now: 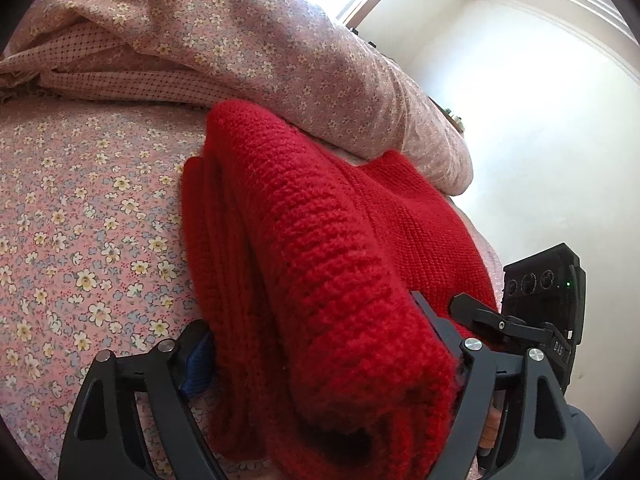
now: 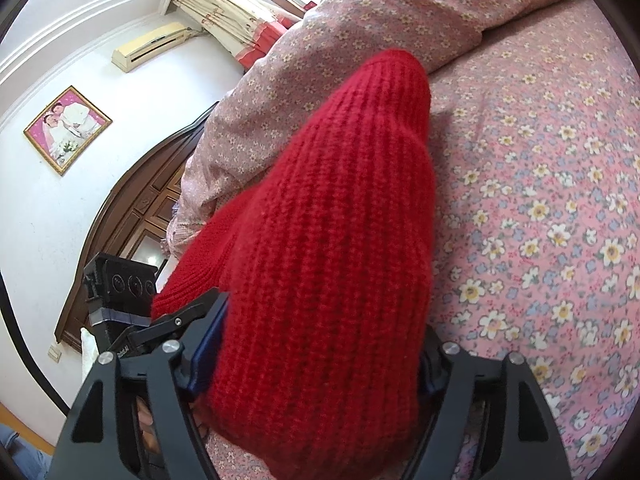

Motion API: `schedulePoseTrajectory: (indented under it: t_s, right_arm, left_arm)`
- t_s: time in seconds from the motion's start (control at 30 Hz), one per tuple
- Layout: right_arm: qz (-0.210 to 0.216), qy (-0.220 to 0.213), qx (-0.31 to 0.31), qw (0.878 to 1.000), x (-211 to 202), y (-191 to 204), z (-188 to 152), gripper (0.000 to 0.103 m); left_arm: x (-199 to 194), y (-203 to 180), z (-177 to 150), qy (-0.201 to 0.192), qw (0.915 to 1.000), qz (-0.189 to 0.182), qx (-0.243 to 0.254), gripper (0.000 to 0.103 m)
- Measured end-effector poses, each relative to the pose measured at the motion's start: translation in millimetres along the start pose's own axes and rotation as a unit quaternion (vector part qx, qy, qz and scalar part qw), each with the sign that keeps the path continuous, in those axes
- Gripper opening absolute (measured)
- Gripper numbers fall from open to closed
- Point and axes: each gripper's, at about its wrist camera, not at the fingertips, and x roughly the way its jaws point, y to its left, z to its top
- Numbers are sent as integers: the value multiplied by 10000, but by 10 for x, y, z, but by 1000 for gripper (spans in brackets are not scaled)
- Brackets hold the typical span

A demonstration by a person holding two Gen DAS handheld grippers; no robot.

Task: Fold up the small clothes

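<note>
The red knitted garment (image 1: 320, 264) lay bunched on the floral bedsheet (image 1: 80, 220), filling the gap between the spread jaws of the left gripper (image 1: 320, 364) and the right gripper (image 2: 316, 356) alike (fingertips buried in wool, so any pad contact was impossible to make out).

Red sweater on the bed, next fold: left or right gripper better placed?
Left, narrowly. Both straddle the red sweater, but the left gripper spans its stacked folded edges, with bare bedsheet beside it. The right gripper spans only one ribbed roll that blocks most of its view.
</note>
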Motion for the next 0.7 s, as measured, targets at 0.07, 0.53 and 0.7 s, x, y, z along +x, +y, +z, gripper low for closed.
schedulePoseTrajectory:
  t_s: [0.07,0.53,0.7]
  right_arm:
    - [-160,3,26,9999,-3,37,2,88]
    - [-963,-539,-87,9939,-713,614,108,93]
    - [-919,-1165,-783,9858,-1126,1159,144,98]
  left_arm:
    - [-49,8,20,-25,10000,36,2,82]
    - [-993,-620,88,-788,9886,1016,788,90]
    - [-1370,-939,216,-1187,9838,1004,892,93]
